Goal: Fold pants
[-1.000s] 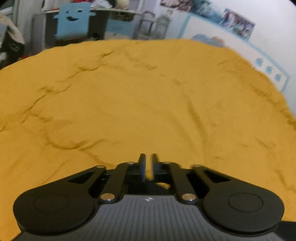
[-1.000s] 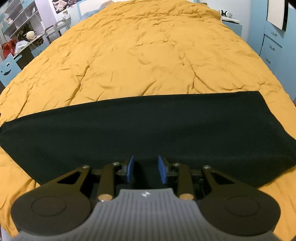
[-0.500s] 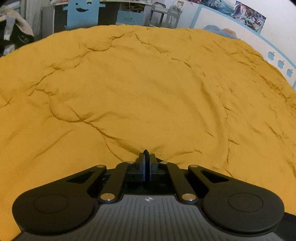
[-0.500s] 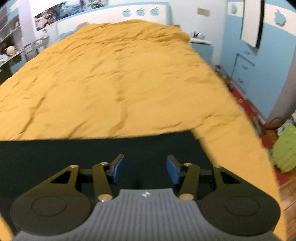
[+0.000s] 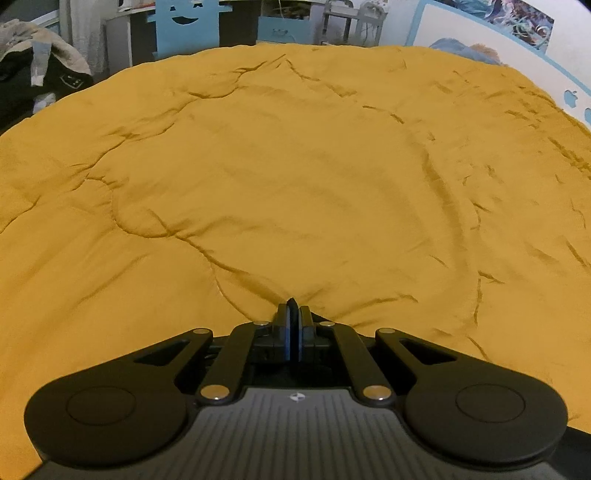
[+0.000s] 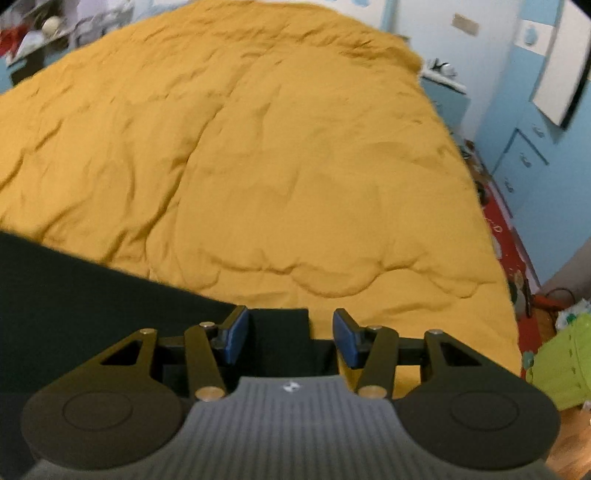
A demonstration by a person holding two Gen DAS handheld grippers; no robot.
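Black pants (image 6: pixel 92 291) lie flat on the yellow duvet (image 6: pixel 295 166), filling the lower left of the right wrist view. Their right end corner sits between the blue pads of my right gripper (image 6: pixel 291 334), which is open just above it. My left gripper (image 5: pixel 293 314) is shut, with a thin sliver of black pants fabric (image 5: pixel 293 303) pinched between its blue pads, low over the duvet (image 5: pixel 295 184). The rest of the pants is hidden below the left gripper's body.
The bed's right edge drops to a red rug (image 6: pixel 506 236) and a green bag (image 6: pixel 561 358) on the floor. Blue drawers (image 6: pixel 524 158) stand along the right wall. A blue chair (image 5: pixel 188 26) and a clothes pile (image 5: pixel 40 74) stand beyond the bed's far side.
My left gripper closed from a narrow gap onto black fabric. My right gripper travelled right along the pants to their right end and opened wider.
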